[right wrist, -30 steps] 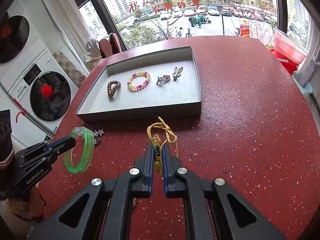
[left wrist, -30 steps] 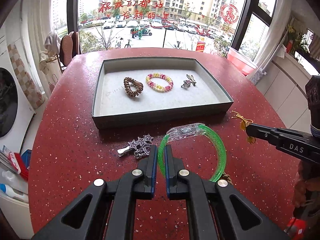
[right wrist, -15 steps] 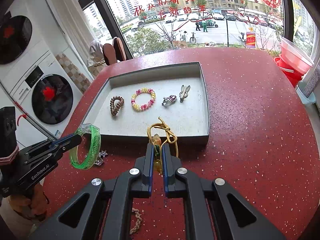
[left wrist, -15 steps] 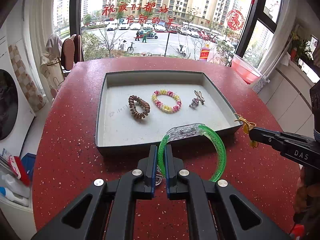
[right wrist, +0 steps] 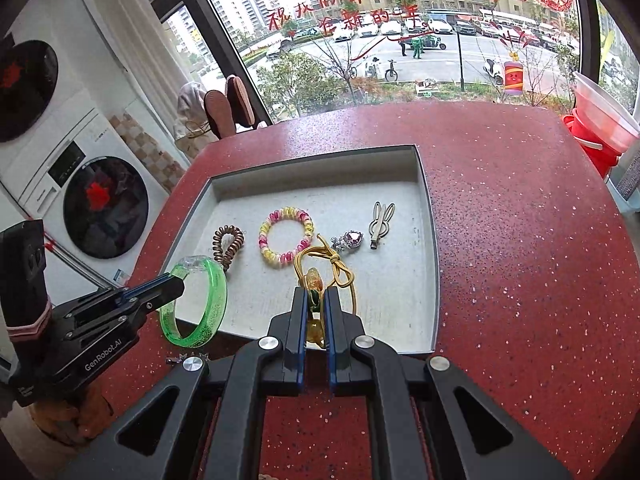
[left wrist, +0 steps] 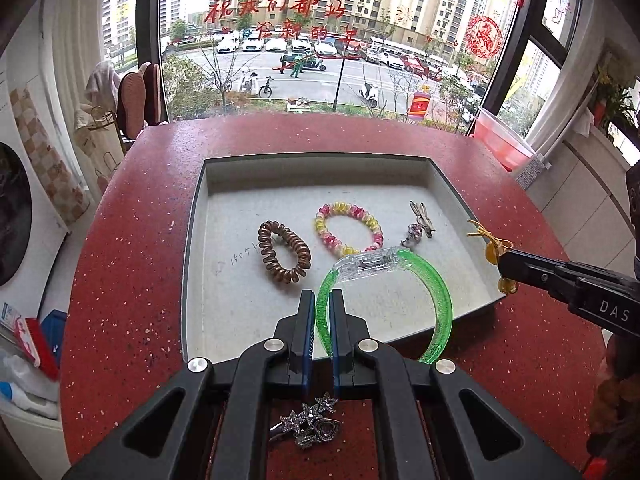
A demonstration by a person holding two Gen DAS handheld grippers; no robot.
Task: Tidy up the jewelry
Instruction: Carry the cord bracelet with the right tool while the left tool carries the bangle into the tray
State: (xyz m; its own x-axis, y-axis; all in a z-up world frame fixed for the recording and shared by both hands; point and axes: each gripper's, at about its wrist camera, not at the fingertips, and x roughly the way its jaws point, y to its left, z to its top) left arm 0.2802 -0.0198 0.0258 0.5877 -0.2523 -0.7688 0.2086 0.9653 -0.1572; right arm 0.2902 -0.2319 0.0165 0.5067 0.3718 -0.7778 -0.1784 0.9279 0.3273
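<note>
Left wrist view: the left gripper (left wrist: 322, 300) is clamped on the green bangle (left wrist: 434, 292), whose hoop hangs ahead and to the right of the fingers, above the near part of the grey tray (left wrist: 192, 248). A star hair clip (left wrist: 308, 420) lies on the red table (left wrist: 120, 272) beneath the gripper. The right gripper (right wrist: 316, 298) pinches the yellow cord bracelet (right wrist: 340, 276), held over the tray's near edge.

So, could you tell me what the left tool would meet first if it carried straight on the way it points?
Probably the bare tray floor, near the brown coil tie; depth is unclear.
</note>
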